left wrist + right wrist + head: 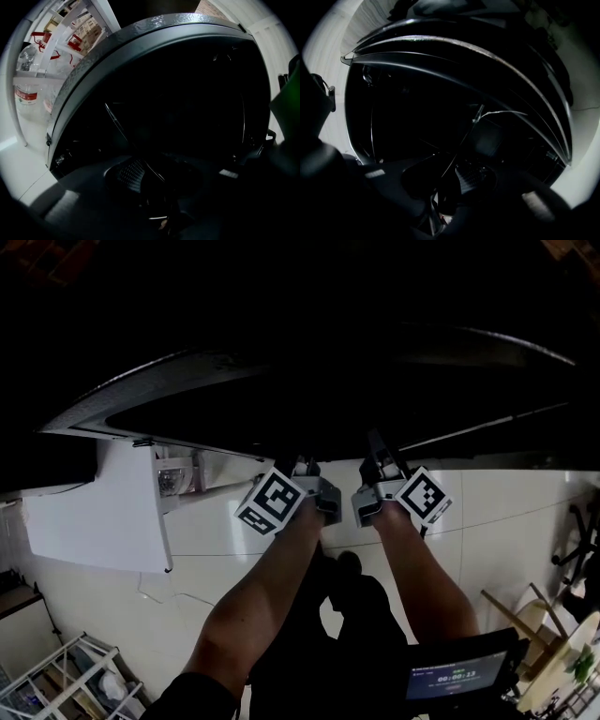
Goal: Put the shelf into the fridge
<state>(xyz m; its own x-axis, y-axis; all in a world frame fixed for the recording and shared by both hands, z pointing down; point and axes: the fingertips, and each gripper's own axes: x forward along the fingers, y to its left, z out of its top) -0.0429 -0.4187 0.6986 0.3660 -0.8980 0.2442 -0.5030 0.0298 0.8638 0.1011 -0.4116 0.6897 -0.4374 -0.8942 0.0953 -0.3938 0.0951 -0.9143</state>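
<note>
Pale thin line for the shelf (pixel 462 140), near edge-on and otherwise lost in the gloom; cannot tell glass from wire. Runs from the tools forward into the black mouth of the fridge (pixel 154 24), inside its grey textured rim (pixel 79 65); cannot tell how deep, nor whether resting on any rail yet.

Left tool (pixel 152 180) pinching the near edge, ribbed pad hard against the line. Right tool (pixel 451 182) pinching the same edge a little way along. In the head view, both close together at the near side of the opening, marker cubes (pixel 272 502) turned outward, forearms (pixel 272 596) straight behind.

Past the rim on the left, white fridge door (pixel 94 512) standing open, bottles (pixel 26 93) in its racks. White tiled floor (pixel 525 512) below.

Looks like the sliding-in step, seating not yet certain.

Risks, as judged from here:
- With both grips so near the middle, little check on the far corners: may dip or swing, miss a side rail and jam crooked.
- In so dark a cavity, may ride over a ledge on one side only, or strike the back wall.
- On so thin and hard an edge, may slip under a push against resistance and let the shelf drop.
- If swung wide to the left, may clip the door racks and the bottles.
</note>
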